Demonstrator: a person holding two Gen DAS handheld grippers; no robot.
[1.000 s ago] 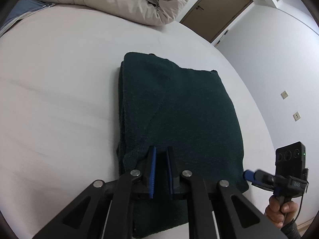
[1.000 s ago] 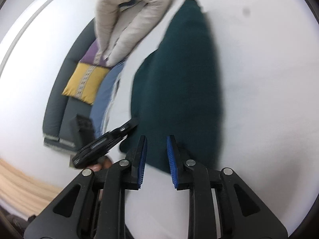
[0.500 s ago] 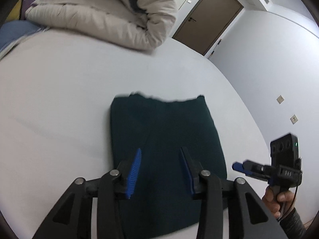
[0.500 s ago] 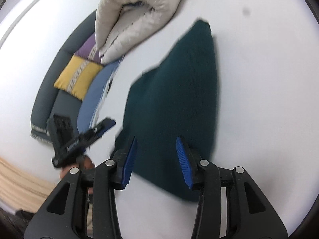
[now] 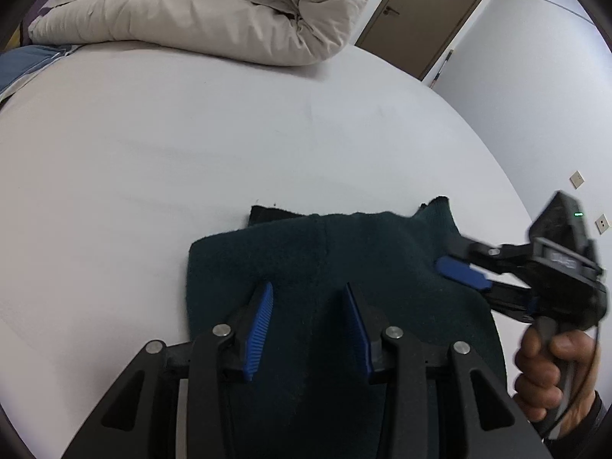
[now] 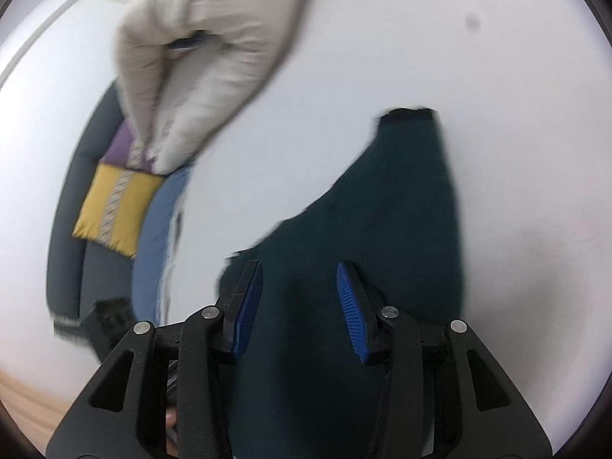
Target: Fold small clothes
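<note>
A folded dark green knit garment [image 5: 336,267] lies on the white bed sheet [image 5: 191,145]. My left gripper [image 5: 308,325] is open and empty, hovering over the garment's near part. The right gripper [image 5: 464,273] shows in the left wrist view at the garment's right edge, held by a hand, with nothing between its blue pads. In the right wrist view the garment [image 6: 382,229] lies under my open right gripper [image 6: 300,306]; this view is motion-blurred.
A rolled beige duvet [image 5: 199,11] lies at the far end of the bed. A yellow and purple cushion [image 6: 114,206] rests on a dark grey sofa [image 6: 72,229] beside the bed. A brown door [image 5: 424,15] stands in the far wall.
Both grippers have opened, from nearly shut to wide. Both have pulled back toward the garment's near end. The right gripper has moved in over the garment's right edge.
</note>
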